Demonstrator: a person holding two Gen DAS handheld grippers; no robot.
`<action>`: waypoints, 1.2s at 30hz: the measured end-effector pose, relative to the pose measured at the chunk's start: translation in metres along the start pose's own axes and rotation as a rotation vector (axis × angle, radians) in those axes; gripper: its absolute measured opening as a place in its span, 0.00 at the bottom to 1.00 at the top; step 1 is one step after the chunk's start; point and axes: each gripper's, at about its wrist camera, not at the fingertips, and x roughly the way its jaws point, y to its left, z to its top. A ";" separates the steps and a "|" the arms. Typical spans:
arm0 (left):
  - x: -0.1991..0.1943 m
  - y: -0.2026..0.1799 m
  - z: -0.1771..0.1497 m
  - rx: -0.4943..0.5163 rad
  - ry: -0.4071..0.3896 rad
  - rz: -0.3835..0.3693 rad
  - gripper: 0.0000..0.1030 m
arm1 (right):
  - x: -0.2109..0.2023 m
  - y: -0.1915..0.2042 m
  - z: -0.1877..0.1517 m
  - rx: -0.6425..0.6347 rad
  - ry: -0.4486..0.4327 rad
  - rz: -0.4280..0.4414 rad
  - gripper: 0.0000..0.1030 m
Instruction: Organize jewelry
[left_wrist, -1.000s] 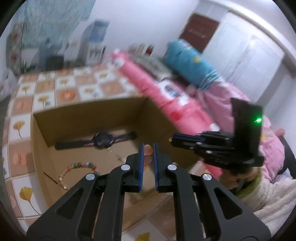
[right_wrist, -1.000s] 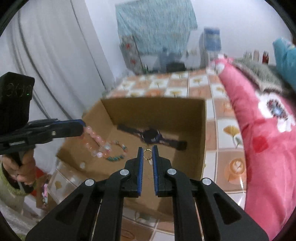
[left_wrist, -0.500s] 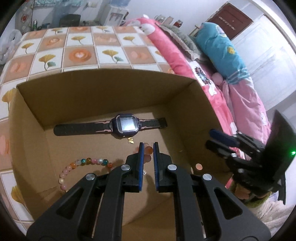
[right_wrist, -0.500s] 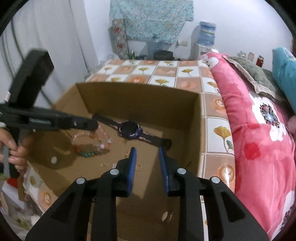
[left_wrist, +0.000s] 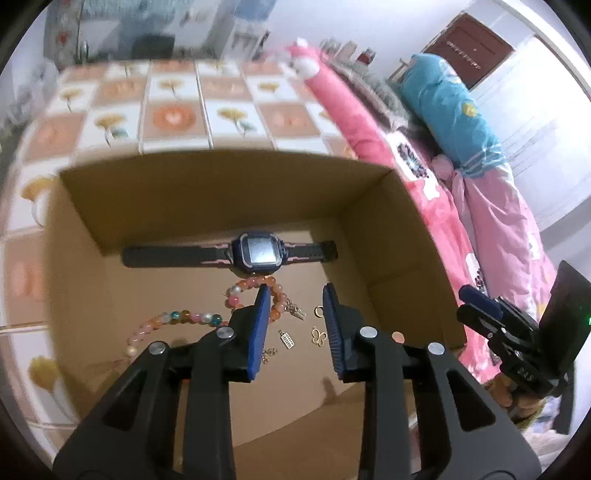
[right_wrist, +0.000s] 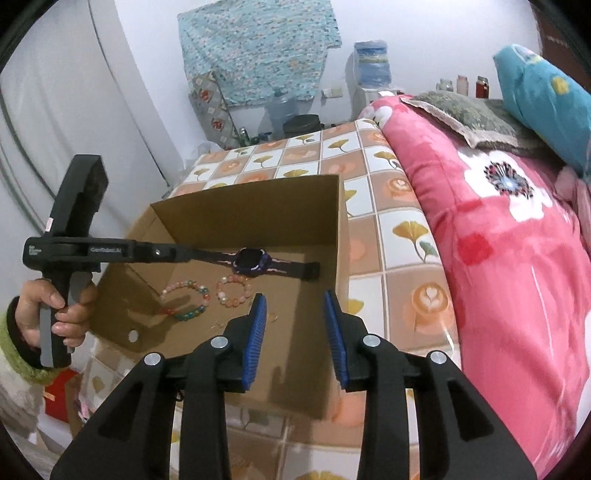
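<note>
Orange-pink bead bracelet (left_wrist: 258, 295) lying looped in cardboard box (left_wrist: 221, 192) | left tongs (left_wrist: 293, 314) wide, empty | right tongs (right_wrist: 293, 321) wide, empty

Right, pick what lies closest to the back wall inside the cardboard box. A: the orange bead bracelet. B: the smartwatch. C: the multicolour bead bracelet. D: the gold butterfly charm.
B: the smartwatch lies flat along the foot of the cardboard box's back wall, with both bracelets and the charms nearer the camera.

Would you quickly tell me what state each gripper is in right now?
Left gripper: open, holding nothing, above the orange beaded bracelet.
Right gripper: open, holding nothing, over the brown cardboard box.
</note>
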 end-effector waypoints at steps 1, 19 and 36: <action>-0.010 -0.005 -0.005 0.018 -0.028 0.008 0.34 | -0.003 0.001 -0.004 0.006 -0.004 0.006 0.36; -0.121 -0.050 -0.159 0.016 -0.404 0.298 0.92 | -0.029 0.072 -0.072 -0.092 0.020 -0.035 0.74; -0.062 -0.041 -0.151 -0.067 -0.175 0.628 0.92 | 0.002 0.062 -0.075 -0.002 0.118 -0.170 0.85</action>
